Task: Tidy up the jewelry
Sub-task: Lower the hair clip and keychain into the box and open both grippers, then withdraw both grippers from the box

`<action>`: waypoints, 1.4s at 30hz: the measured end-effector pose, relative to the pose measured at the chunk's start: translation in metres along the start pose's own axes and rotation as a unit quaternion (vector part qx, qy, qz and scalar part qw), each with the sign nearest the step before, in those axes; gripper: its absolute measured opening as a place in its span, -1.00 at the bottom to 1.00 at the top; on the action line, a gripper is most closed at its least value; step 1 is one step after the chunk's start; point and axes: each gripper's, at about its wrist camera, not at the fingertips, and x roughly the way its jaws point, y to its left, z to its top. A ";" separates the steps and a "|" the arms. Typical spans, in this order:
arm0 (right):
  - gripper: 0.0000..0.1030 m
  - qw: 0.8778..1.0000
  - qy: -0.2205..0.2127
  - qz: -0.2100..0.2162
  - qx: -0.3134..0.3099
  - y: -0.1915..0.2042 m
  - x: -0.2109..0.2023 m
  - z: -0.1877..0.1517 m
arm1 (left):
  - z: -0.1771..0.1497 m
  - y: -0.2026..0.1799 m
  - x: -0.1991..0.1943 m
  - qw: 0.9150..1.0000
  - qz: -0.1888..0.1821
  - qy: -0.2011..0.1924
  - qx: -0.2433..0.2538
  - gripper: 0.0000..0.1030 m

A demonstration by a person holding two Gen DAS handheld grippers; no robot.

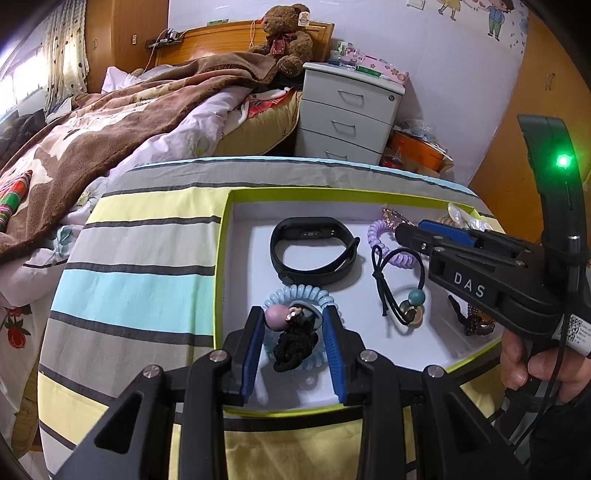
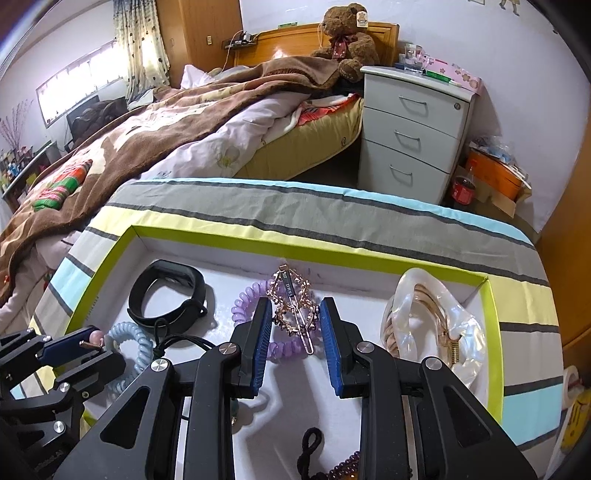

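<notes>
A home bedroom: unmade bed [image 2: 177, 122], teddy bear [image 2: 347, 40], bedside drawers [image 2: 413, 136], curtained window [image 2: 85, 77].

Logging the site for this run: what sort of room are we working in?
A bedroom, it seems: an unmade bed with a brown blanket, a brown teddy bear against the wooden headboard, and a white three-drawer bedside cabinet.

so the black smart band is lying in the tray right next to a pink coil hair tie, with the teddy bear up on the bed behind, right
Not quite: the coil hair tie beside the black smart band is purple, not pink, as the right wrist view shows. The band does lie in the tray, and the teddy bear does sit up on the bed behind.
</notes>
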 end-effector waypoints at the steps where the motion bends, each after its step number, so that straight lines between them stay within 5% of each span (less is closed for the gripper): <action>1: -0.46 1.000 0.000 0.000 0.000 0.000 0.000 0.000 | 0.000 0.000 0.000 1.000 0.000 0.000 0.000 -0.35; 14: -0.45 1.000 0.001 0.000 -0.002 0.002 0.002 -0.002 | 0.001 0.000 0.001 1.000 0.000 0.001 0.001 -0.33; 29: -0.44 1.000 -0.001 -0.002 -0.001 0.002 0.003 -0.002 | -0.002 0.001 0.002 1.000 -0.004 0.002 0.005 -0.09; 33: -0.22 1.000 -0.006 -0.002 0.002 0.000 0.000 -0.002 | -0.001 -0.001 0.003 1.000 -0.006 0.003 0.004 -0.03; 42: -0.21 1.000 -0.013 -0.005 0.003 0.000 -0.009 -0.001 | -0.001 -0.003 -0.001 1.000 -0.011 0.003 0.001 0.08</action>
